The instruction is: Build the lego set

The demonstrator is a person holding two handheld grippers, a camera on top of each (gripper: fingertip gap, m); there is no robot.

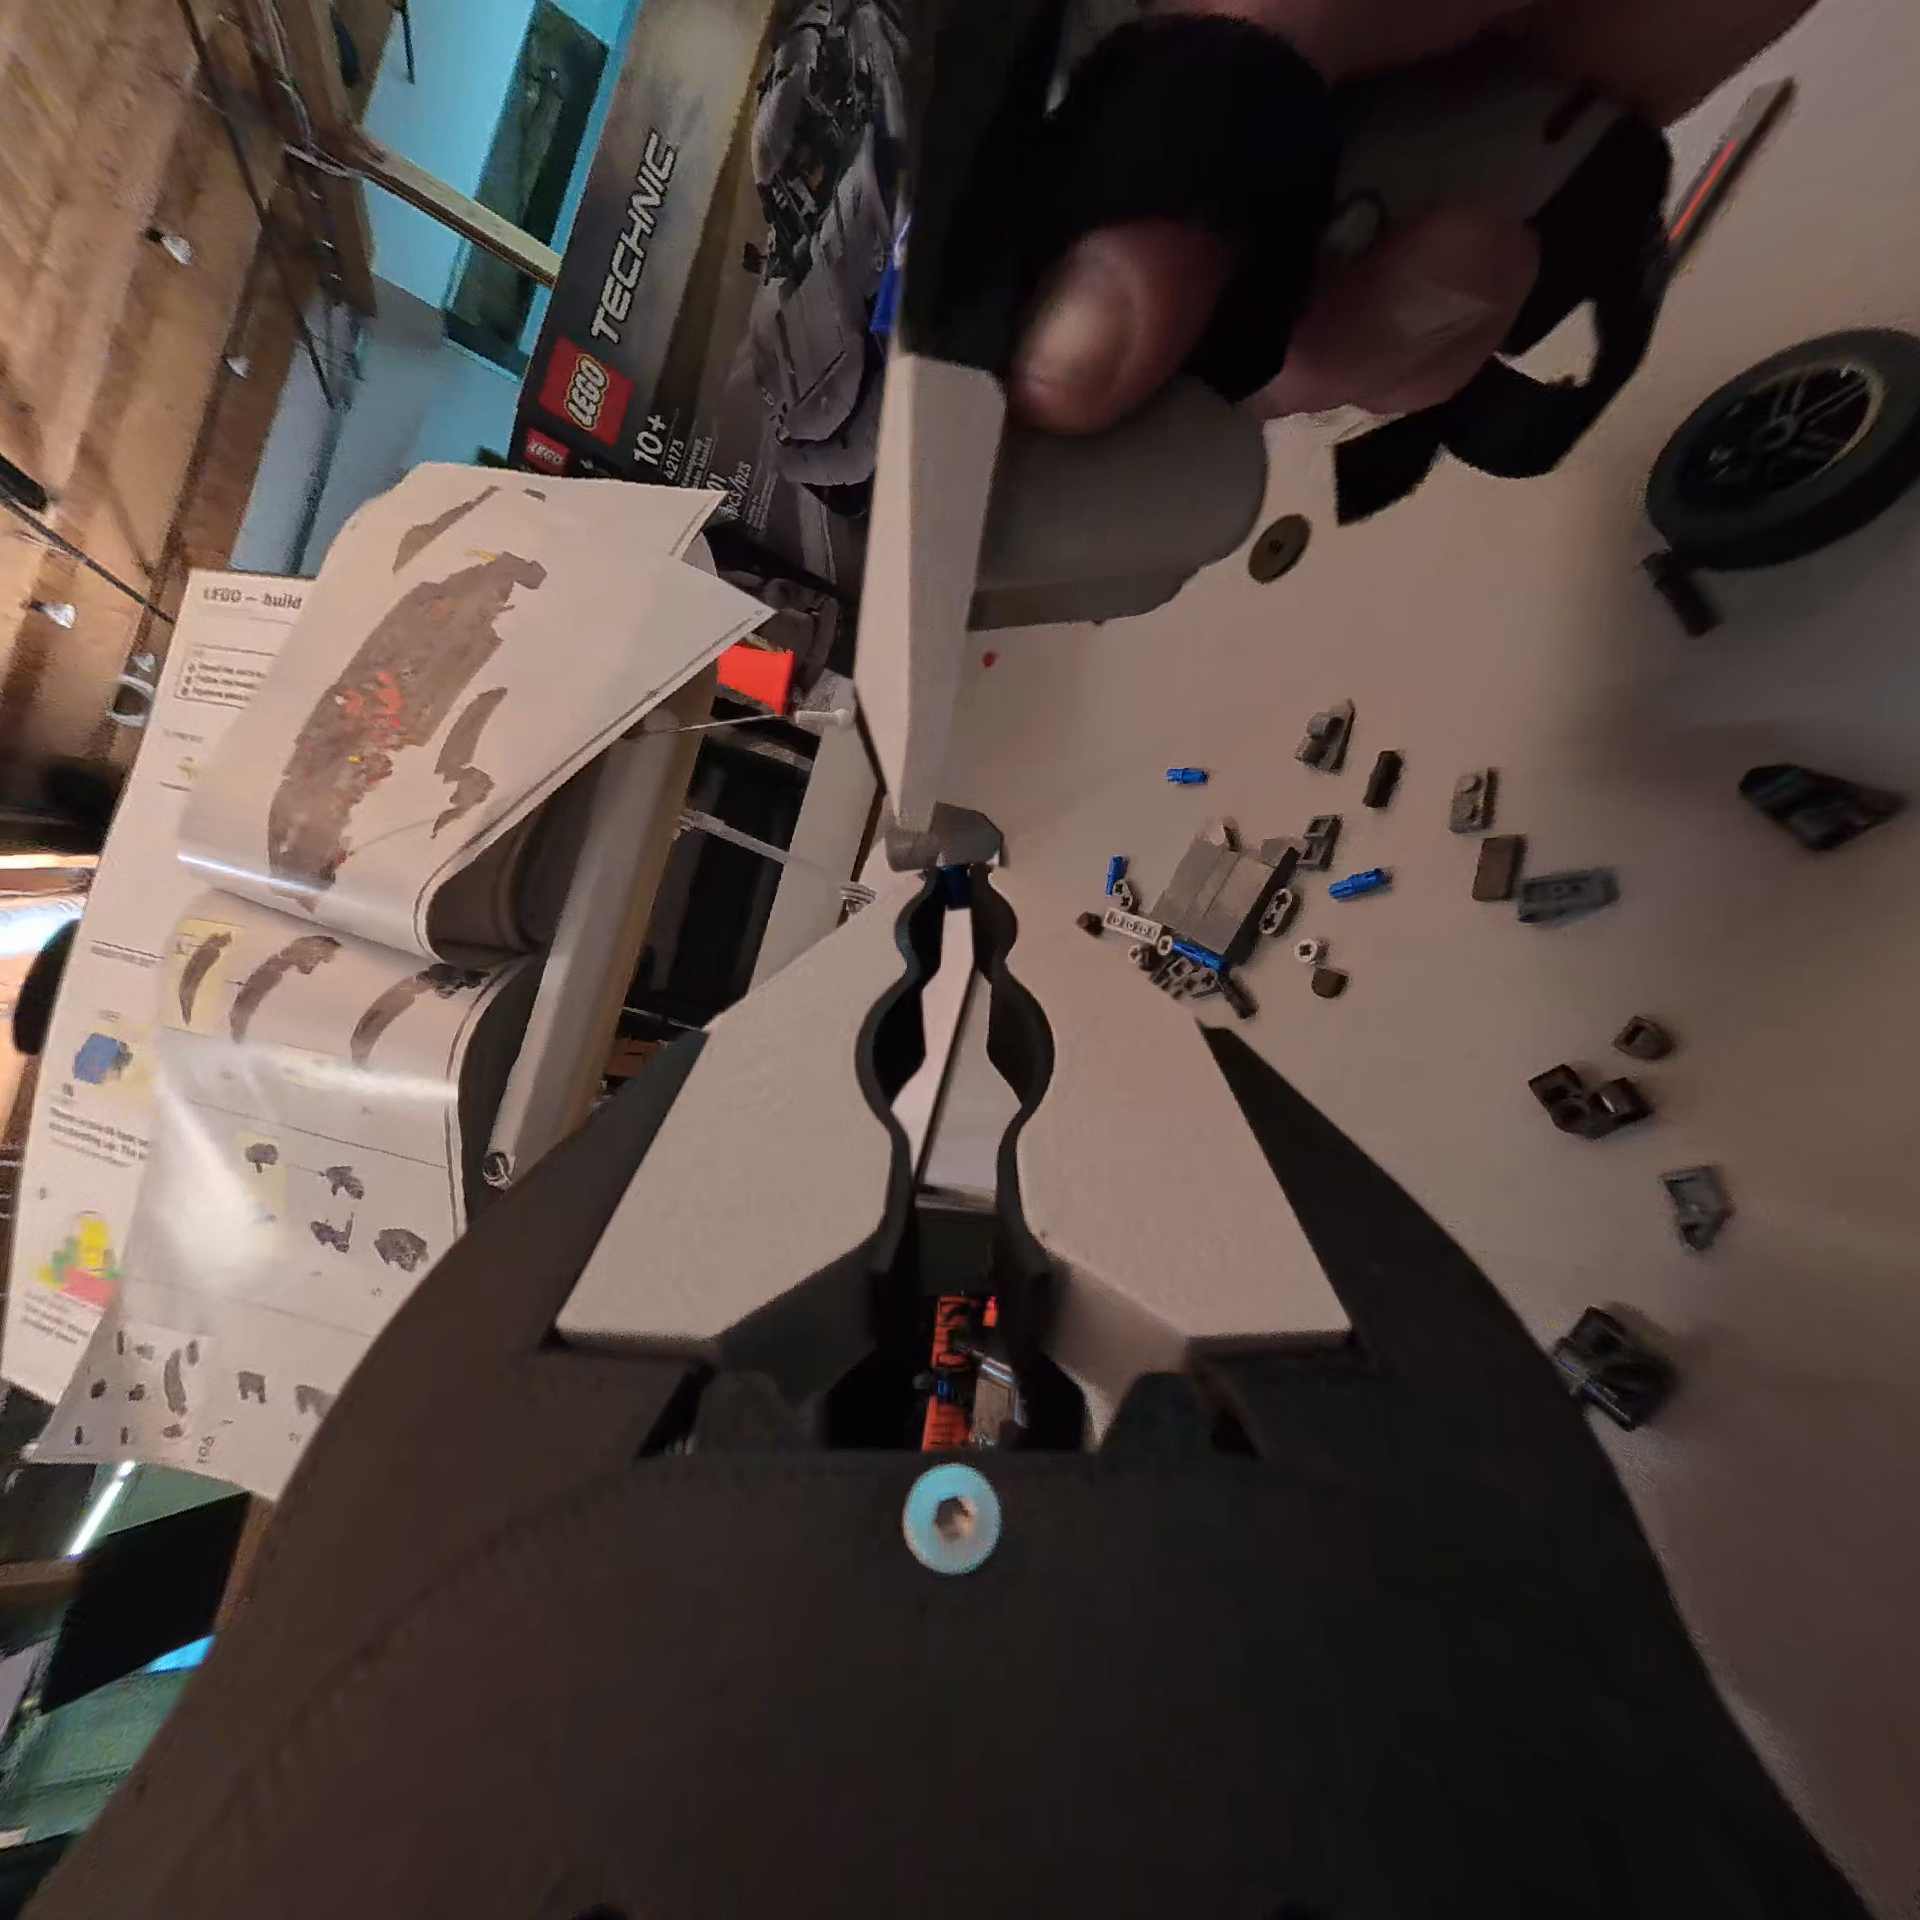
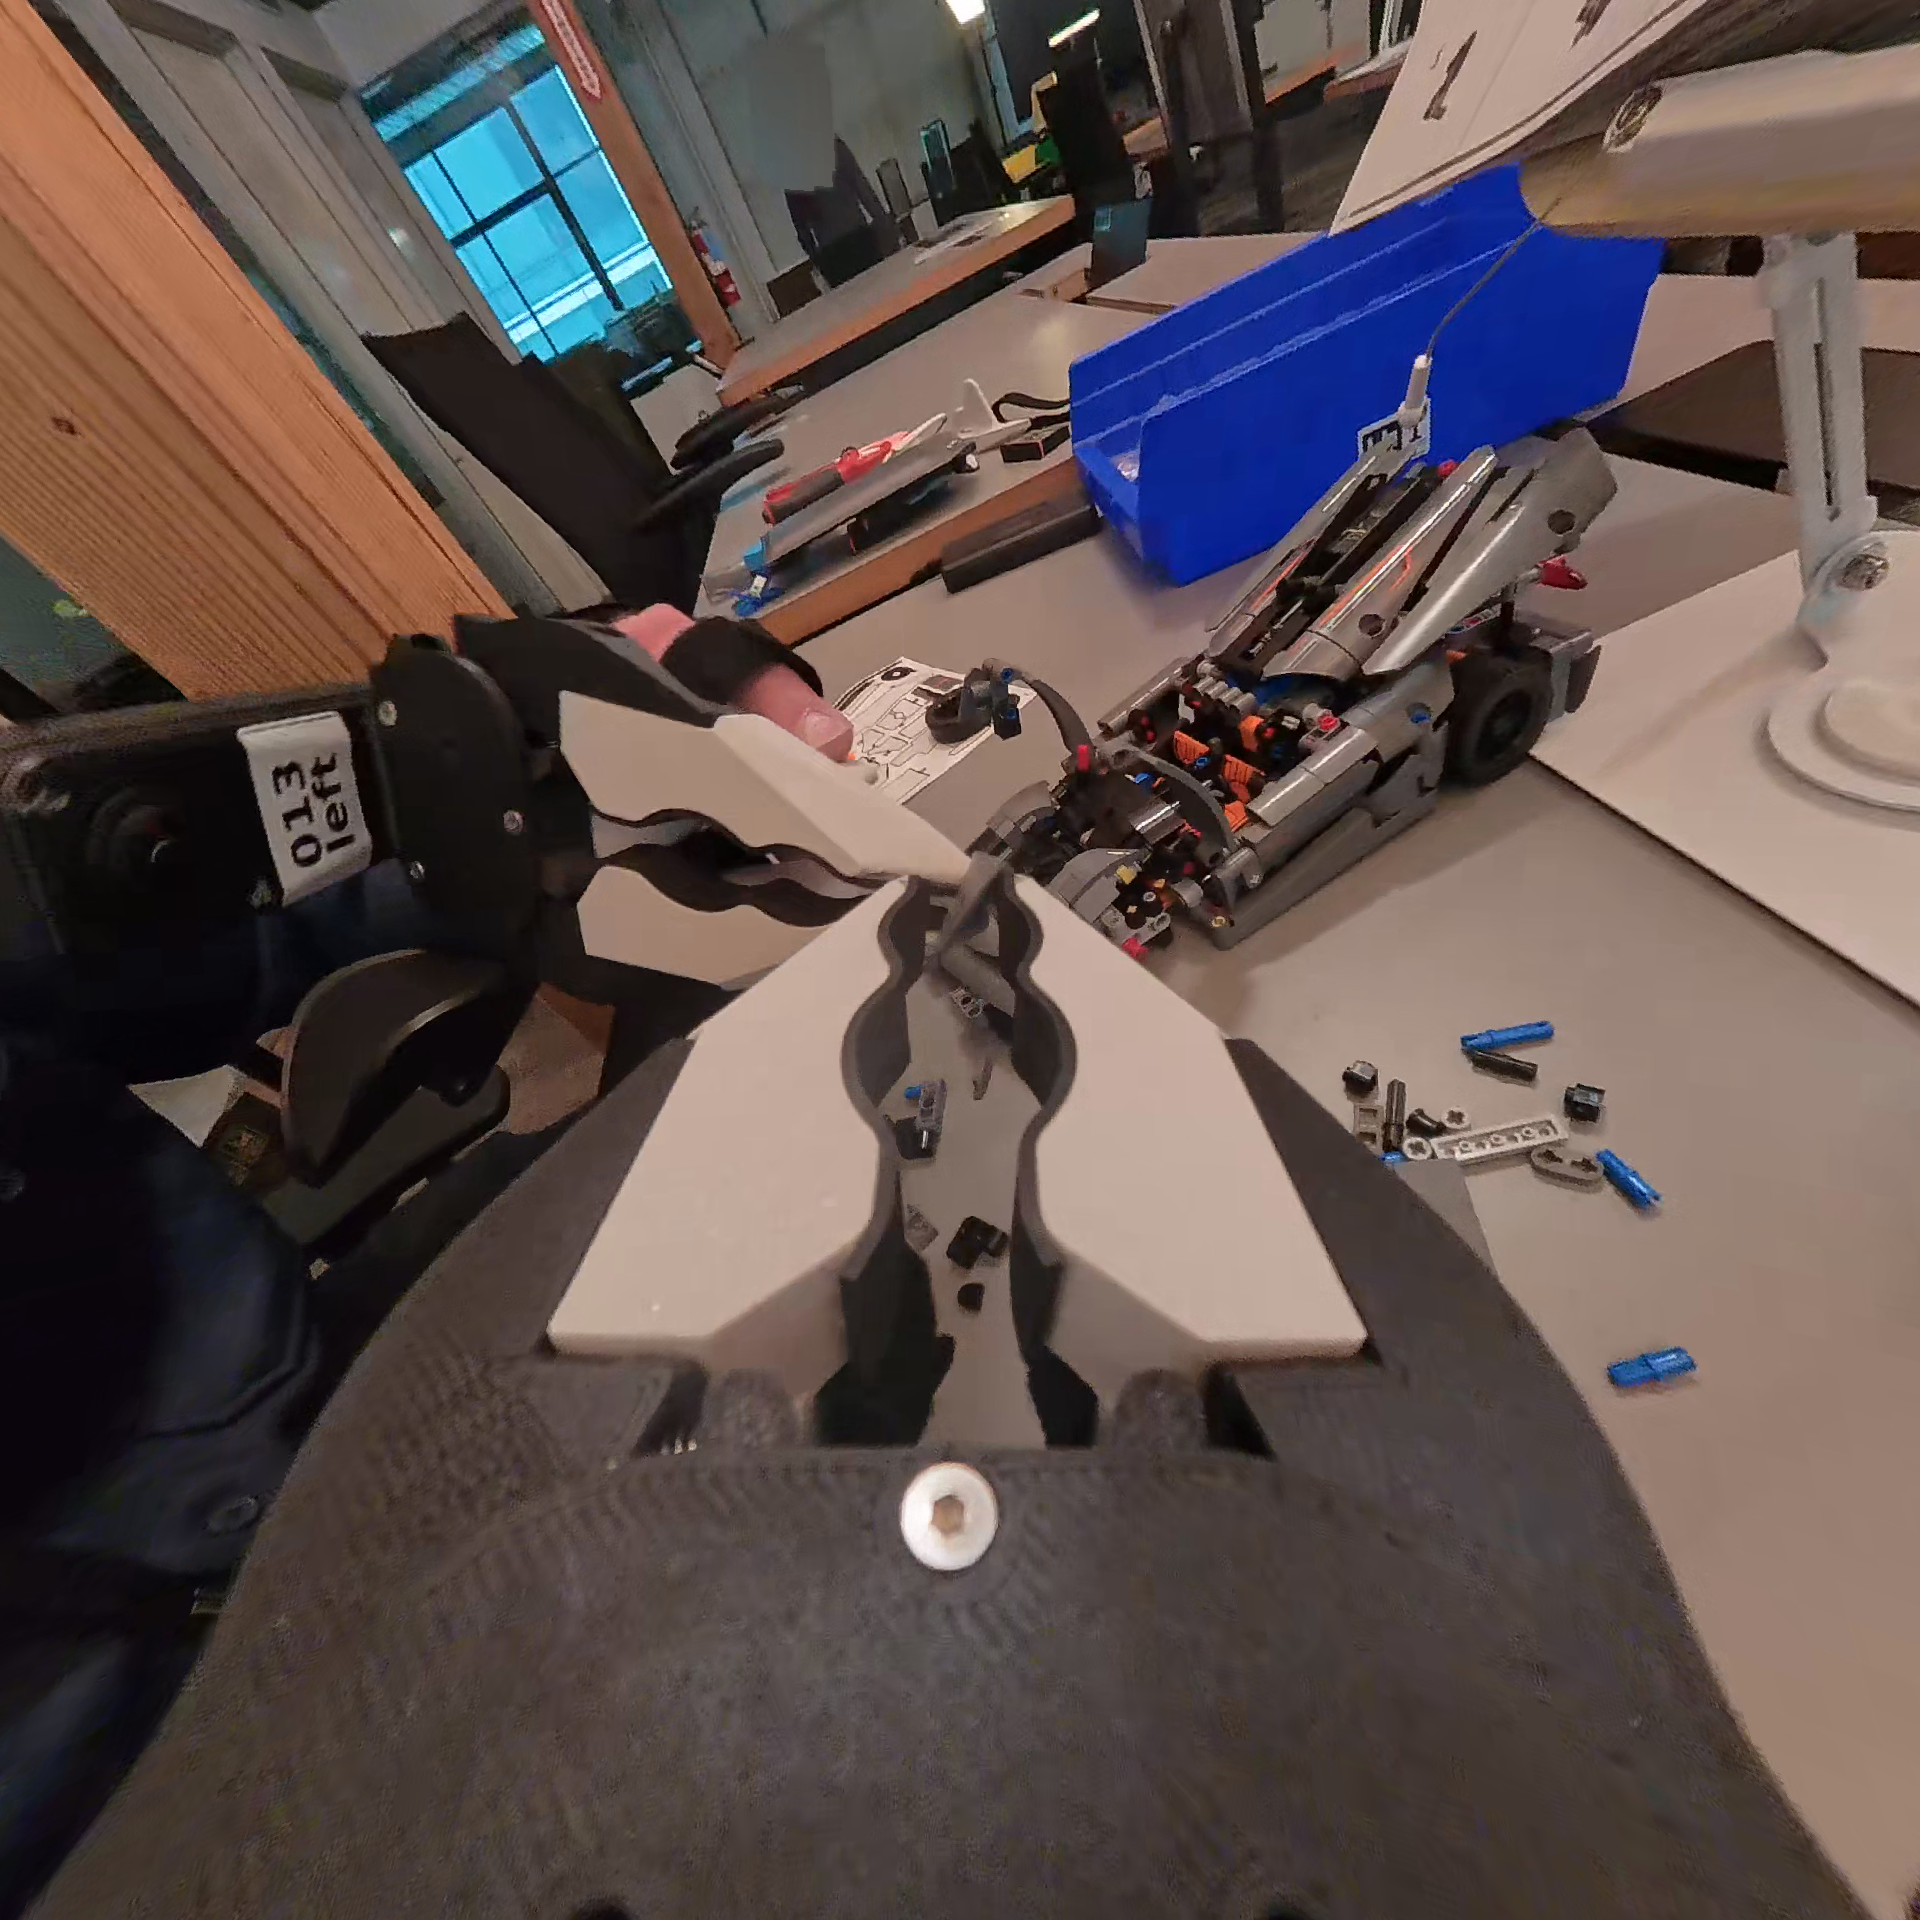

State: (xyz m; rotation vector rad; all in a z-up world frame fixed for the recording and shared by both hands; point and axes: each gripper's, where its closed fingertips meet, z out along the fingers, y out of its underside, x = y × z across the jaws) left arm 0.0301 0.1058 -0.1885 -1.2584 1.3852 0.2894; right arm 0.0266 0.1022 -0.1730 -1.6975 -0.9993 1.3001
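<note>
Left hand-held gripper (image 1: 953,891) is clamped on a small blue pin (image 1: 952,885), tips meeting the right hand-held gripper (image 2: 961,914), whose fingers are pinched on a grey Technic piece (image 2: 975,902); both parts are held in the air above the tabletop (image 2: 1558,935). Step looks like mating pin to piece. To do it well: line the pin's axis up with the hole, keep the right side rigid, push straight with the left, no twist, until it seats; hole alignment is hidden from here. Further right, the half-built car (image 2: 1330,707) sits near the blue bin (image 2: 1299,436), well apart from the hand-off. Spare blue pins (image 2: 1507,1035) and a grey beam (image 2: 1496,1141) lie loose on the right; keep elbows off them.
</note>
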